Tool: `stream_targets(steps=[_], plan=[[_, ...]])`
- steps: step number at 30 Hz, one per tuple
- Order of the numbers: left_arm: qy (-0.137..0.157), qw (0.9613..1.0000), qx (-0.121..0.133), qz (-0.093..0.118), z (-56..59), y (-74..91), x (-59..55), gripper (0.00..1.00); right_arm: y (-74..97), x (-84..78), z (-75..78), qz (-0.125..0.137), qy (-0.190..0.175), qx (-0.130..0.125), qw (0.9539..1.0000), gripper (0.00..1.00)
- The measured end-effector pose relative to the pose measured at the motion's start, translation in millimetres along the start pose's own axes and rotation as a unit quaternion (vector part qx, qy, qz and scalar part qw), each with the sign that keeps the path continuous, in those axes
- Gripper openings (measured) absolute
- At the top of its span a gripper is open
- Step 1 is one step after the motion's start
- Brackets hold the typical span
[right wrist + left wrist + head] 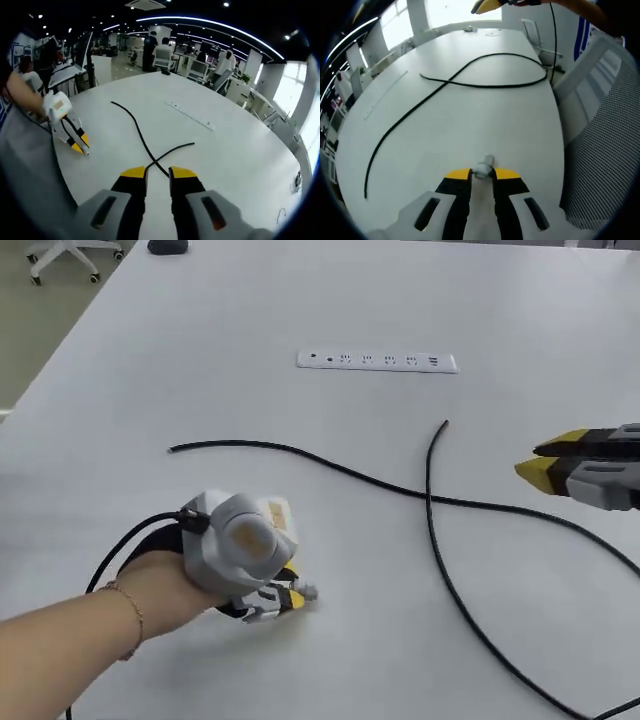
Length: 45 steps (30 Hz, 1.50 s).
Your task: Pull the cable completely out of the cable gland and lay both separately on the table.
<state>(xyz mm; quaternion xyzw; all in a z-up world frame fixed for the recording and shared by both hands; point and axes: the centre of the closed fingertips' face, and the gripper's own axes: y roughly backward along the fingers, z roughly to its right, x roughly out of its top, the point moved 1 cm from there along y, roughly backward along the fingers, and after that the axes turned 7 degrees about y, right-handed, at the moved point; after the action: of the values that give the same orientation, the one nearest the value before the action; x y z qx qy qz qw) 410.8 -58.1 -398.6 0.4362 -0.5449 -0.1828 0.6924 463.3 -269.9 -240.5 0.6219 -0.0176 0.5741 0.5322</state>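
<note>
Pinching the gland (pixel 483 166) between the tips of my left gripper (pixel 482 175), I hold it low over the table (pixel 200 340), at 7 o'clock in the head view, with the jaws closed on its two sides. I cannot tell whether it touches the table top. My hand (pixel 170 585) wraps that gripper from behind. The cable (pixel 428 497) lies loose on the table, well apart from the gland and toward 2 o'clock of it. It crosses over itself once, with one end pointing to 9 o'clock and the other to 12 o'clock. My right gripper (pixel 528 468) hovers above the table at 3 o'clock, near the cable, its jaws a narrow gap apart and empty. A power strip (pixel 377 361) lies at 12 o'clock, beyond the cable
</note>
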Motion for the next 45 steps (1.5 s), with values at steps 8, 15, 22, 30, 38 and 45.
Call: stream_targets(steps=[8, 15, 22, 30, 38, 45], plan=[[0.008, 0.9999, 0.012, -0.007, -2.4, 17.6, -0.5, 0.32, 19.1, -6.5, -2.2, -0.005, -0.021, -0.008, 0.9997, 0.18], [0.015, 0.9995, 0.016, 0.021, 3.6, 79.9, 10.8, 0.35, 42.3, -6.7, -7.0, 0.01, -0.042, -0.012, 0.999, 0.18], [0.074, 0.9932, 0.076, 0.048, 4.8, 154.5, -9.9, 0.31, 63.8, -25.9, -24.9, 0.001, -0.05, -0.007, 0.9987, 0.18], [0.236, 0.9479, 0.162, 0.139, 12.6, 205.8, -41.3, 0.36, 71.6, -49.4, -70.5, -0.022, -0.068, 0.042, 0.9966, 0.22], [0.267, 0.9294, 0.206, 0.151, 24.9, 215.9, -58.6, 0.36, 59.8, -80.0, -123.9, -0.048, -0.14, 0.101, 0.9838, 0.24], [0.294, 0.917, 0.215, 0.163, 31.3, 208.8, -66.8, 0.37, 53.1, -86.9, -146.9, -0.056, -0.15, 0.121, 0.9796, 0.23]])
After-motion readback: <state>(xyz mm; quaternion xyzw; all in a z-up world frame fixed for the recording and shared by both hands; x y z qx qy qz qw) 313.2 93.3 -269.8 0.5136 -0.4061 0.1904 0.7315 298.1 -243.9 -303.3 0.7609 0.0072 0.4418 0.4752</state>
